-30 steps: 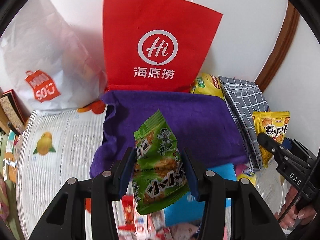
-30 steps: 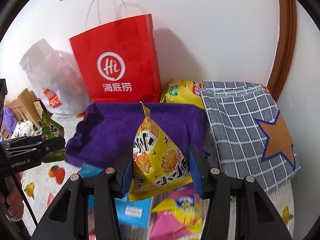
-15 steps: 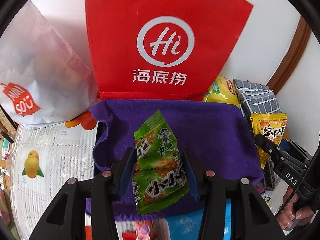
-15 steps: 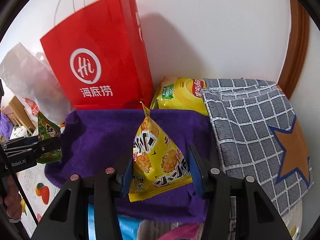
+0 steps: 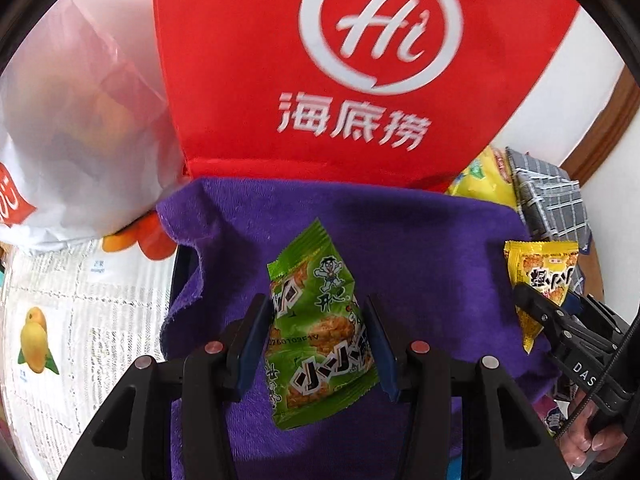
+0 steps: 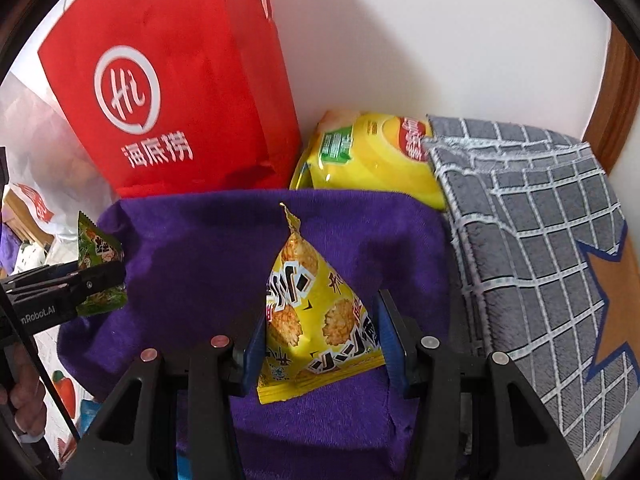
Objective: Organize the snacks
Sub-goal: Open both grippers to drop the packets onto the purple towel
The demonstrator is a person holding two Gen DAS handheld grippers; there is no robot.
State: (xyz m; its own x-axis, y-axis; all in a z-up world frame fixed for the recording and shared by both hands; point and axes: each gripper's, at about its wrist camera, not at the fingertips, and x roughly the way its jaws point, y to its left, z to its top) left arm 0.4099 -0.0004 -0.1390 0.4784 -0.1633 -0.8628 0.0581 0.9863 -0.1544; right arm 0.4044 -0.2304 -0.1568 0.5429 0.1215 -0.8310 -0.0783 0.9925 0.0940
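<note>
My left gripper (image 5: 316, 312) is shut on a green snack packet (image 5: 318, 332) and holds it above a purple towel (image 5: 420, 248). My right gripper (image 6: 320, 312) is shut on a yellow snack packet (image 6: 316, 320) over the same purple towel (image 6: 200, 248). The right gripper with its yellow packet (image 5: 540, 272) shows at the right of the left wrist view. The left gripper with its green packet (image 6: 98, 264) shows at the left of the right wrist view.
A red paper bag (image 5: 320, 72) stands behind the towel against the wall. A white plastic bag (image 5: 72, 128) is to its left. A yellow chip bag (image 6: 368, 156) and a grey checked cloth (image 6: 540, 232) lie to the right. A fruit-print tablecloth (image 5: 60, 320) is at left.
Both grippers have moved forward with their packets, from over the loose snacks to above the purple towel, closer to the red bag.
</note>
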